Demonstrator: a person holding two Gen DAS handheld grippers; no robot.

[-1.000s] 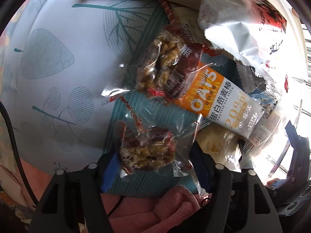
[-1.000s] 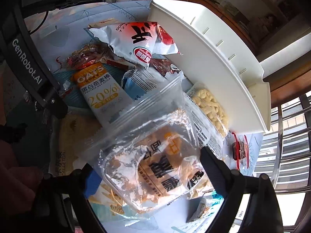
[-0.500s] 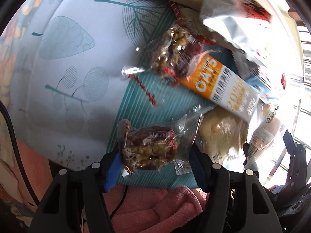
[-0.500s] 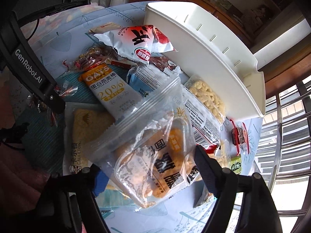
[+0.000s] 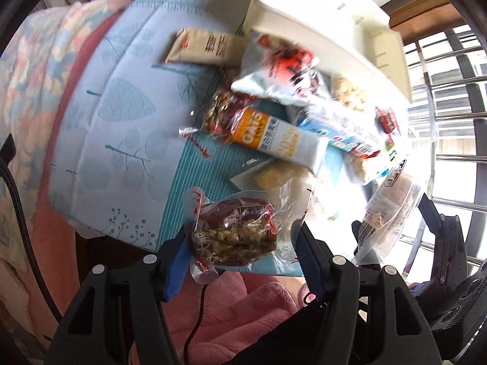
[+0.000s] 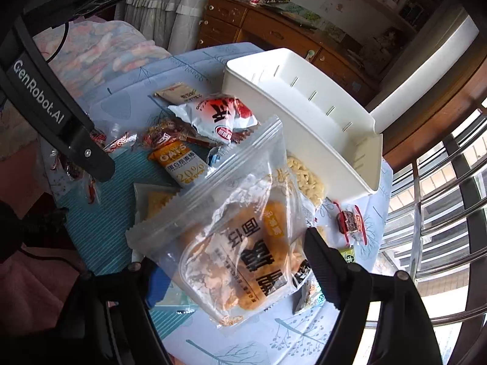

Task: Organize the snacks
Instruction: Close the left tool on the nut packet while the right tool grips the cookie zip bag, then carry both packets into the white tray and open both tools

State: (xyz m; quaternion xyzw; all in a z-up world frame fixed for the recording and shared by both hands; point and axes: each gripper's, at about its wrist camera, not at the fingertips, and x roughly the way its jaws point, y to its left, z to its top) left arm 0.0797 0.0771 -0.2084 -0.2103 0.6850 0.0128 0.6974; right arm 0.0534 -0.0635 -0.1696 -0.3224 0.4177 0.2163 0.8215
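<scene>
My left gripper (image 5: pixel 240 252) is shut on a small clear packet of walnut-and-date snack (image 5: pixel 234 234), held in the air above the table's near edge. My right gripper (image 6: pixel 231 273) is shut on a large clear zip bag of orange crackers (image 6: pixel 231 243), also lifted off the table. A white plastic bin (image 6: pixel 304 115) stands at the back of the table, its inside bare where it shows. Loose snacks lie in front of it: an orange OATS bar (image 5: pixel 274 137), a white-and-red chip bag (image 6: pixel 219 115), a beige packet (image 5: pixel 207 48).
The table wears a pale blue leaf-print cloth (image 5: pixel 121 106). A small red date packet (image 6: pixel 350 222) and a bag of pale puffs (image 6: pixel 304 179) lie by the bin's right end. A wooden dresser (image 6: pixel 258 27) stands behind; window bars (image 6: pixel 441 213) are on the right.
Both grippers have risen with their packets, lifting them clear of the table. The snack pile and the bin now look farther off in both views. The right jaws narrowed on the bag.
</scene>
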